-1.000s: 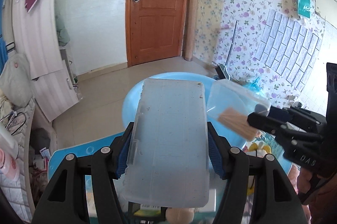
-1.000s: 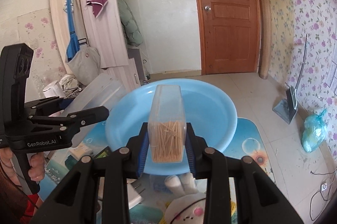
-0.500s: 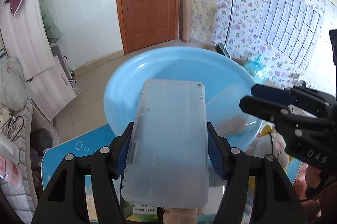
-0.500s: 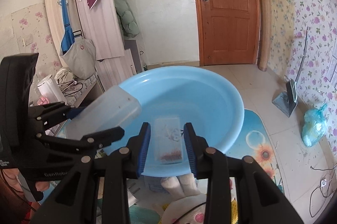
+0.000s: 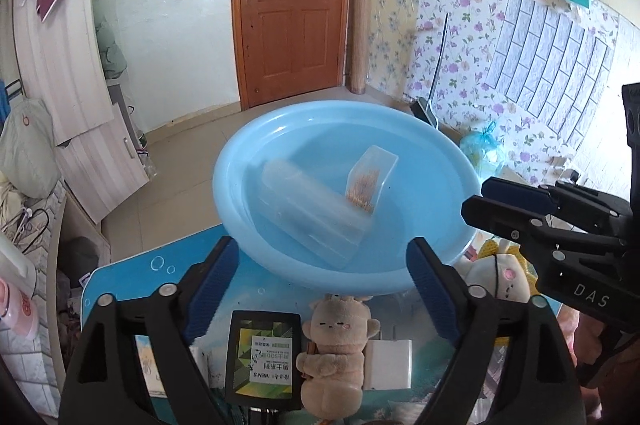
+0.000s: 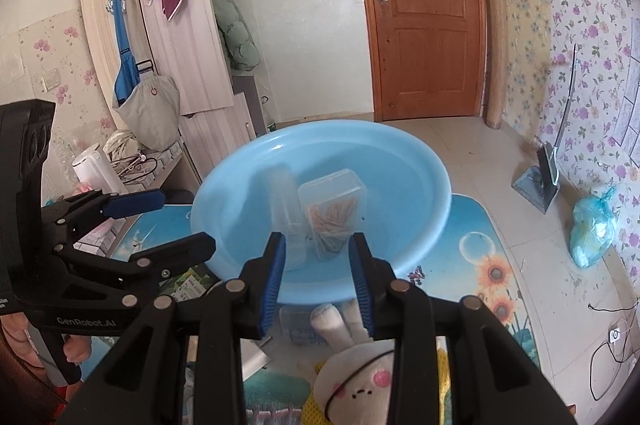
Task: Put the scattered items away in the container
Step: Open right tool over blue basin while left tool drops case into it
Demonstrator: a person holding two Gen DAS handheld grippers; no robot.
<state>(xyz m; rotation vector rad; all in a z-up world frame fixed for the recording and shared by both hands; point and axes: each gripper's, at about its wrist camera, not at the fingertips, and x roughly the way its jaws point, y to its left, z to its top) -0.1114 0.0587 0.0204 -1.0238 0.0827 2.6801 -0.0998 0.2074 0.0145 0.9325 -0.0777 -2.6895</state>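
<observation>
Lying in the blue basin (image 5: 448, 161) are the two things I was tidying: the clear flat box (image 5: 312, 213), tilted against the near wall, and the toothpick box (image 5: 370, 181), leaning on the flat one and touching it. My left claw (image 5: 322, 267) hangs just above the basin's near rim, its blue pads (image 5: 214, 275) spread wide with nothing between them. My right claw (image 6: 316, 267) points at the basin from the other side, also parted and empty, with the toothpick box (image 6: 332, 209) showing through the gap. Each claw appears at the edge of the other's view, level with the rim. Below the left one, on the blue mat (image 5: 124, 273), lie a black packet (image 5: 262, 353), a brown plush (image 5: 334, 345) and a white block (image 5: 388, 363). A white plush (image 6: 360, 381) sits under my right claw.
</observation>
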